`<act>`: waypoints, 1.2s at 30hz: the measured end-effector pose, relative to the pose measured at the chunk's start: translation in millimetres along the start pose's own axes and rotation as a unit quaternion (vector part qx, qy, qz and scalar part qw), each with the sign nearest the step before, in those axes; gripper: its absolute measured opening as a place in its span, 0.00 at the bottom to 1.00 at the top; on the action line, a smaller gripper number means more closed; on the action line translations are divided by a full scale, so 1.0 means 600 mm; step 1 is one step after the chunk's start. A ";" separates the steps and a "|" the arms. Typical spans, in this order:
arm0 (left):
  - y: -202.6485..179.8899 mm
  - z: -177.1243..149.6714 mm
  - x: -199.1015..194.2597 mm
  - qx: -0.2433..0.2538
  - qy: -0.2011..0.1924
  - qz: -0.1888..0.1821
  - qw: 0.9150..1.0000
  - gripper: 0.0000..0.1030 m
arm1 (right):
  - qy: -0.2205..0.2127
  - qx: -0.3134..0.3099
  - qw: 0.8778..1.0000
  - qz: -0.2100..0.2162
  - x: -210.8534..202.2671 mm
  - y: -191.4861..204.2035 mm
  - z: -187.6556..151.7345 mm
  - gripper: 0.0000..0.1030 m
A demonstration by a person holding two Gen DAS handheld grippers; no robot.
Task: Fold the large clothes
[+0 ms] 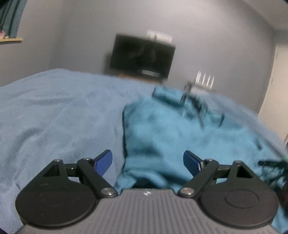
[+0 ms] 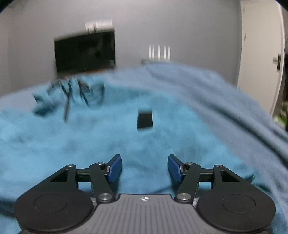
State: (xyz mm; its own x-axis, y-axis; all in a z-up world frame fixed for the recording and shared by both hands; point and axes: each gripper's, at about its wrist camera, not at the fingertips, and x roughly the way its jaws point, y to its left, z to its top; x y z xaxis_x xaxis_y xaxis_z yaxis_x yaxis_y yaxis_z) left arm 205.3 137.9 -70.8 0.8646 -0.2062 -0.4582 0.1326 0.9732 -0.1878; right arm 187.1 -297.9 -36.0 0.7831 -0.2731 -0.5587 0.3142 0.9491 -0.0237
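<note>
A teal garment (image 1: 171, 129) with dark printed lettering lies on a bed covered by a light blue blanket (image 1: 54, 111). My left gripper (image 1: 147, 162) stands open just above the garment's near left edge, its blue pads apart with cloth below them, none pinched. In the right wrist view the same teal garment (image 2: 90, 140) fills the frame, with dark lettering (image 2: 70, 95) at the far left and a small black patch (image 2: 144, 119) near its middle. My right gripper (image 2: 144, 168) hovers open over the garment, nothing between its pads. Both views are motion-blurred.
The light blue blanket (image 2: 225, 100) runs along the garment's right side. A dark screen (image 1: 142, 55) stands beyond the far end of the bed against a grey wall. A white door (image 2: 261, 54) stands at the right. A curtain (image 1: 10, 16) hangs at the upper left.
</note>
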 end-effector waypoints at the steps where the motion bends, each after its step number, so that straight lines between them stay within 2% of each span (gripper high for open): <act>1: -0.001 -0.007 0.013 0.008 0.019 0.013 1.000 0.83 | 0.014 0.007 1.000 0.003 0.012 -0.004 -0.005 0.58; 3: 0.006 -0.020 0.045 0.021 0.071 0.047 0.996 0.83 | 0.013 0.016 1.000 0.004 0.019 -0.007 -0.010 0.59; 4: 0.015 -0.027 0.057 0.014 0.092 0.051 0.994 0.84 | 0.007 0.020 1.000 0.003 0.017 -0.006 -0.009 0.60; 7: 0.032 -0.026 0.065 -0.022 0.095 0.038 0.995 0.85 | -0.031 0.048 0.998 0.005 -0.001 0.001 -0.002 0.66; 9: 0.031 -0.018 0.055 -0.026 0.079 0.037 0.996 0.85 | -0.065 0.058 0.996 0.013 -0.017 0.012 0.003 0.68; 14: 0.013 0.034 0.003 -0.034 -0.012 -0.002 0.999 0.85 | -0.092 0.015 0.994 0.053 -0.032 0.053 0.019 0.68; 17: -0.013 0.066 0.009 -0.019 -0.016 -0.019 1.000 0.88 | -0.085 -0.001 0.992 0.093 -0.030 0.067 0.027 0.69; 21: -0.046 0.112 0.088 -0.038 0.010 -0.056 0.998 0.88 | -0.066 0.004 0.992 0.112 -0.018 0.079 0.032 0.69; 25: -0.077 0.174 0.201 -0.056 0.021 -0.092 0.994 0.88 | -0.053 0.003 0.992 0.118 -0.001 0.092 0.019 0.67; 31: -0.106 0.275 0.398 -0.094 0.042 -0.069 0.992 0.81 | -0.058 0.026 0.990 0.130 0.016 0.094 0.009 0.66; 36: -0.131 0.312 0.518 -0.088 0.058 -0.046 0.993 0.77 | -0.062 0.041 0.987 0.140 0.033 0.099 0.004 0.66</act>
State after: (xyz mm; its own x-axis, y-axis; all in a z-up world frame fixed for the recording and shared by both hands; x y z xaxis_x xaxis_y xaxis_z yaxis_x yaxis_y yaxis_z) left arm 554.1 16.5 -35.9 0.7894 -0.3141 -0.5274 0.1137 0.9191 -0.3773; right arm 222.7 -247.3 -46.7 0.9034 -0.0235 -0.4281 0.1141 0.9756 0.1873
